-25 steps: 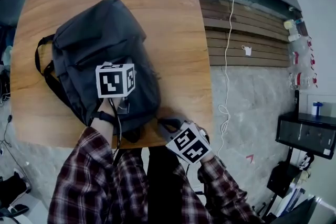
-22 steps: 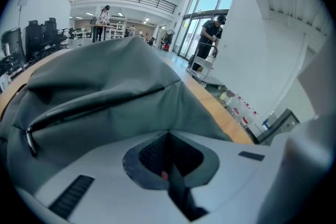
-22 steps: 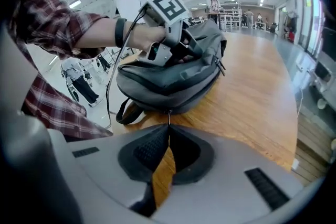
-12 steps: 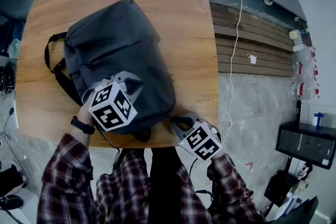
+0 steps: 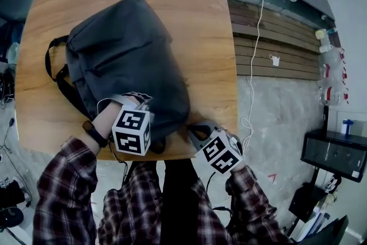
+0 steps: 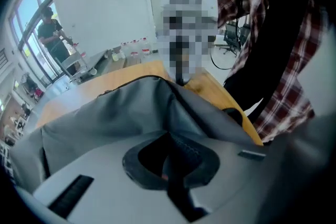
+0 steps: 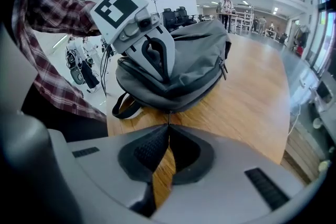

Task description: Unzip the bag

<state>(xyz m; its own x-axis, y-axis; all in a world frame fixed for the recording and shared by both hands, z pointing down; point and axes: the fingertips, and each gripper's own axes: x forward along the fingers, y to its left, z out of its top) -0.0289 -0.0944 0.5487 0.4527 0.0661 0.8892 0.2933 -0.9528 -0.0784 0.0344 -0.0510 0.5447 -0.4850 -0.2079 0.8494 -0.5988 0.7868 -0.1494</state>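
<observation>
On the wooden table (image 5: 212, 37) I see the dark grey bag (image 5: 126, 54) lying flat, straps (image 5: 54, 72) trailing off its left side, one end at the near table edge by the person's plaid sleeves (image 5: 69, 192).

Left gripper (image 5: 139, 101) sits on top of the bag at that near end. In its own view the jaws are pressed together, tips right against a raised fold of grey fabric. I can't tell if any fabric is actually caught.

Right gripper (image 5: 194, 132) is at the bag's near right corner, just over the table edge. Jaws are closed. From the right gripper view a thin dark pull cord (image 7: 169, 117) runs straight from the tips up to the bag's lower edge, so I mark it as pinching that cord. Same view shows the left gripper pressing down on the bag and a strap loop (image 7: 123, 105) hanging at the table edge.

White cable (image 5: 252, 37) lies on the floor to the right of the table.
</observation>
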